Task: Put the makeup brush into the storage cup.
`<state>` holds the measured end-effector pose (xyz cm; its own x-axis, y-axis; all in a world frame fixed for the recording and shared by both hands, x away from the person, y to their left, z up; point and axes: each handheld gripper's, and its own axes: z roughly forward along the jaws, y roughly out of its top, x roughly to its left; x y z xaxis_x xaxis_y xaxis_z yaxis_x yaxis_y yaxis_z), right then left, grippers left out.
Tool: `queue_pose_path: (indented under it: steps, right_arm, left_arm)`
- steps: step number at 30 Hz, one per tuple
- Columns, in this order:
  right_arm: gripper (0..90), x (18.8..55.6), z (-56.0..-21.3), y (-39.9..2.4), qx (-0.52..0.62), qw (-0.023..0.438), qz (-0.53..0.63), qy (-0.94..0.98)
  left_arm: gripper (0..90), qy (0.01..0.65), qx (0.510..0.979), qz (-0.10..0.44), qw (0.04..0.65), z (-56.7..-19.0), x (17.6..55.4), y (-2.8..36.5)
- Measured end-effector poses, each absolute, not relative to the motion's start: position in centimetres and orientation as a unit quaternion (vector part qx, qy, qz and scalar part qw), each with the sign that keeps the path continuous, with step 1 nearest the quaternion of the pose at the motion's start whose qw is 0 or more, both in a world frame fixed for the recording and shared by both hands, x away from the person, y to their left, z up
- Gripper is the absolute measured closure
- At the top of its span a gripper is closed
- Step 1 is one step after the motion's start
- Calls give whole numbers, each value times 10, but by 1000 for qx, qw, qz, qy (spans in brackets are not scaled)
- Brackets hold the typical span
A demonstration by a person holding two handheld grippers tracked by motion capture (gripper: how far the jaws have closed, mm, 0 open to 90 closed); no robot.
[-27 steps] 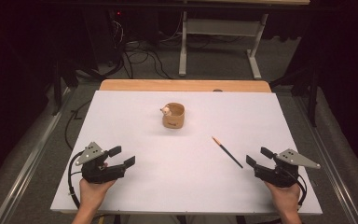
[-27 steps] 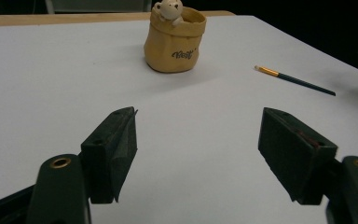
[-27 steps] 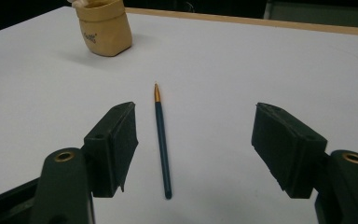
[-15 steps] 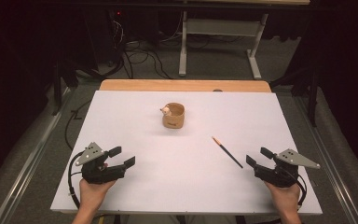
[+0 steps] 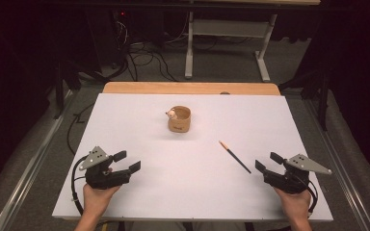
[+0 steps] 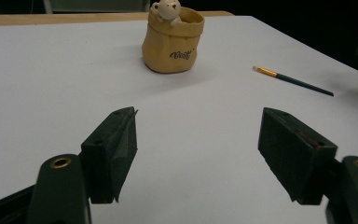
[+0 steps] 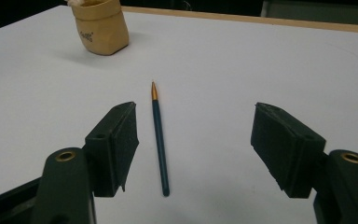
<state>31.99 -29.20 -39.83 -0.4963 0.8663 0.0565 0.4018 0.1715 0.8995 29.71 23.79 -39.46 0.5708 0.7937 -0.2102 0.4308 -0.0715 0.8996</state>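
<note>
Starting position: both of your hand-held grippers, left [image 5: 128, 162] and right [image 5: 268, 161], rest with jaws apart, empty. Paintbrush [image 7: 159, 143] lies on desk [image 5: 125, 120] before the right; pot [image 5: 179, 120] stands farther off. Next, likely: lower right jaws astride the handle.

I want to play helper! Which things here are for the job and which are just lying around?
For the job: brush, pot, right gripper, left gripper.
Just around: table, cables on the floor, desk legs behind.
</note>
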Motion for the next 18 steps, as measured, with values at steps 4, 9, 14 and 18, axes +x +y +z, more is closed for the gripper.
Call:
queue_pose_path:
  steps: [4, 9, 14, 18]
  right_arm:
    - [337, 321, -399, -291, 437, 244, 471, 726]
    - [338, 323, -397, -292, 436, 244, 477, 723]
    - [338, 326, -395, -287, 431, 244, 477, 726]
    - [339, 327, -393, -283, 427, 245, 478, 728]
  left_arm:
    - [285, 431, 712, 171, 527, -395, 298, 238]
    - [286, 430, 717, 169, 523, -397, 299, 236]
    - [286, 429, 716, 169, 524, -396, 299, 235]
    - [287, 428, 719, 169, 521, -396, 299, 234]
